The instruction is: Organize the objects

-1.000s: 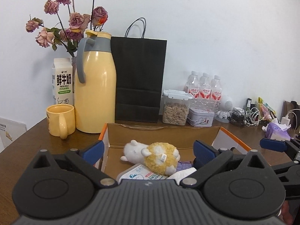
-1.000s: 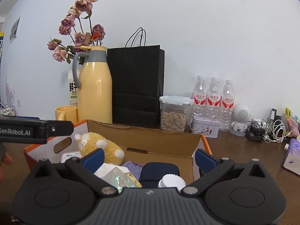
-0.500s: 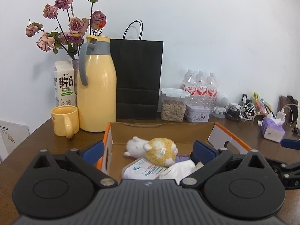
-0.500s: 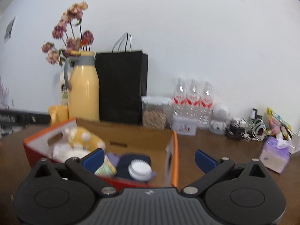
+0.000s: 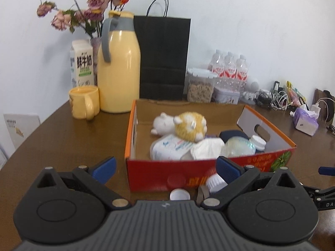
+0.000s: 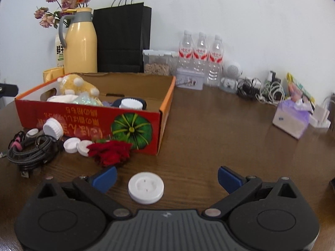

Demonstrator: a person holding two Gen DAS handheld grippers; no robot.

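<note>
A red and orange cardboard box (image 5: 209, 175) (image 6: 129, 113) sits on the brown table and holds a yellow plush toy (image 5: 189, 126) (image 6: 75, 85), a wipes pack (image 5: 167, 149), a clear bottle (image 5: 238, 147) and a dark case. My left gripper (image 5: 165, 168) is open and empty just in front of the box. My right gripper (image 6: 166, 176) is open and empty, with a white round disc (image 6: 146, 190) on the table between its fingers. White caps (image 6: 72, 144), a red fabric flower (image 6: 110, 152) and a coiled black cable (image 6: 31, 150) lie in front of the box.
At the back stand a yellow thermos (image 5: 118, 69), a yellow mug (image 5: 83, 102), a milk carton (image 5: 81, 63), a black paper bag (image 5: 164, 56), a snack jar (image 5: 200, 87), water bottles (image 6: 200, 52), tangled chargers (image 6: 261, 90) and a purple tissue pack (image 6: 292, 117).
Both grippers have pulled back and away from above the box. The right view has swung right, and the loose items in front of the box have come into sight.
</note>
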